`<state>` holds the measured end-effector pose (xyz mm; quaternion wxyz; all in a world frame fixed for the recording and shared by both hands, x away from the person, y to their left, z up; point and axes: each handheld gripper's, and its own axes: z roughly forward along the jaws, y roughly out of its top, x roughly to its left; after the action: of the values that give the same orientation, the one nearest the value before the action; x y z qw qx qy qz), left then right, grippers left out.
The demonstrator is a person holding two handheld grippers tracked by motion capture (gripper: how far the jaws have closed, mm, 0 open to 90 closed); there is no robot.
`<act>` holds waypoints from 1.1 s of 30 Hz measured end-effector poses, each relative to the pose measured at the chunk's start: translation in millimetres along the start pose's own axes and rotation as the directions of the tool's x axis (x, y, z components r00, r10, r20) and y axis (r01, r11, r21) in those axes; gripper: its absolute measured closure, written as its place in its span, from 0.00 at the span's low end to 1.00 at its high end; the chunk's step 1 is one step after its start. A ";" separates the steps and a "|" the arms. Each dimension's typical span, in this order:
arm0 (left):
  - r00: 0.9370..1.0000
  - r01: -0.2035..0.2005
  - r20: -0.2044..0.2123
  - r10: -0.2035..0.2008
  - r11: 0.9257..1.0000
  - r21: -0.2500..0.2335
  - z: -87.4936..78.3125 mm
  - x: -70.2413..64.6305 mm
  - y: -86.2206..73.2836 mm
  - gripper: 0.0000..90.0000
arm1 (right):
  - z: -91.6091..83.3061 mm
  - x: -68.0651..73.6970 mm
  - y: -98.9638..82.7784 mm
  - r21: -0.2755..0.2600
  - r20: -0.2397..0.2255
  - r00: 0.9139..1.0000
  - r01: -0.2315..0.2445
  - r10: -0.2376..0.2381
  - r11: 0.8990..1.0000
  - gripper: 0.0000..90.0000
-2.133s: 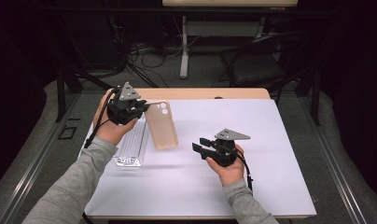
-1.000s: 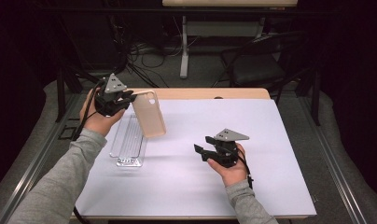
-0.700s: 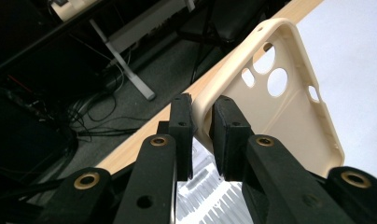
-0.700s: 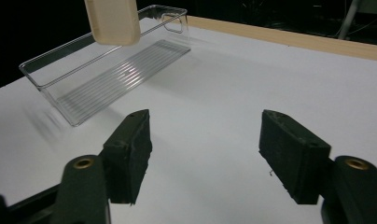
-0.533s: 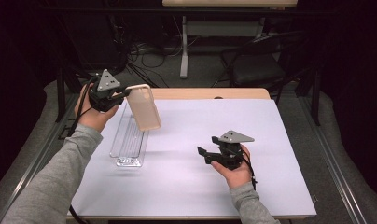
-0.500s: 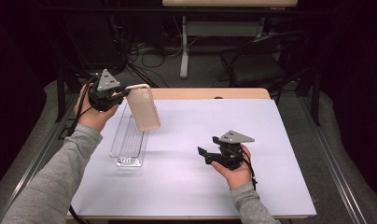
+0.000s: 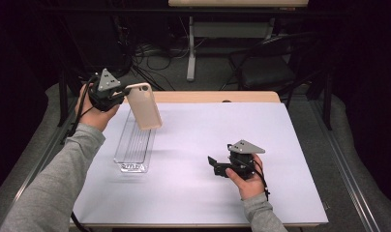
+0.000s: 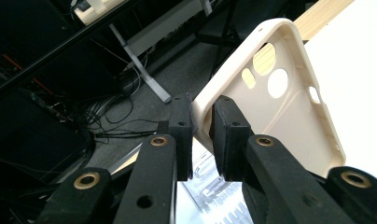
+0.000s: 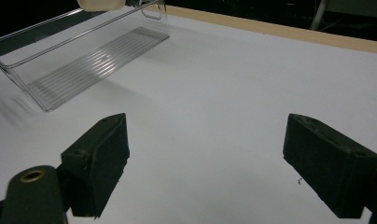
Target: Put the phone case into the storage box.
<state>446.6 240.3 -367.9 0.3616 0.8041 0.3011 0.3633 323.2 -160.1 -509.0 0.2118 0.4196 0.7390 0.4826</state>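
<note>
The white counter [image 7: 280, 145] is filling the middle of the high view, its wooden far edge running across just above centre, with a dark floor, cables and a chair beyond it in the upper part of the frame.

The clear plastic tray [image 7: 134, 145] is lying on the counter in the left half of the high view, long and narrow, running from centre left down toward lower left. In the right gripper view it is sitting in the upper left corner [image 9: 84, 60], its ribbed floor catching the light.

I am holding the beige phone case [image 7: 144, 105] in the air at upper left of the high view, above the far end of the tray and tilted, its camera end uppermost. In the left gripper view its hollow inside is facing me at upper right [image 8: 289, 116], with the round camera cutouts showing.

My left gripper [image 7: 117, 94] is at upper left of the high view; its fingers [image 8: 181, 135] are pinching the case's rim at one corner.

My right gripper [image 7: 212, 164] is hovering low over the bare counter at lower centre right of the high view. Its fingers [image 9: 100, 163] have just been opening and are standing spread wide with nothing between them.
</note>
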 end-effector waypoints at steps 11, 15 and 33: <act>0.999 0.004 -0.035 -0.003 1.000 0.002 4.5 12.0 -5.8 0.88 | -1.0 -7.3 -3.0 -0.007 0.017 1.000 -0.019 0.019 1.000 0.00; 0.999 0.007 -0.044 -0.007 1.000 -0.002 6.5 15.2 -7.0 0.88 | -1.5 -8.8 -3.5 -0.011 0.019 1.000 -0.021 0.022 1.000 0.00; 0.996 -0.025 -0.081 0.025 1.000 0.005 15.1 25.6 -9.8 0.88 | -4.7 -12.4 -4.9 -0.021 0.019 0.999 -0.044 0.045 0.999 0.00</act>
<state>470.7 259.4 -373.6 0.3431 0.7930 0.3062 0.3995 324.8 -173.7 -512.4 0.2125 0.4385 0.7224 0.4907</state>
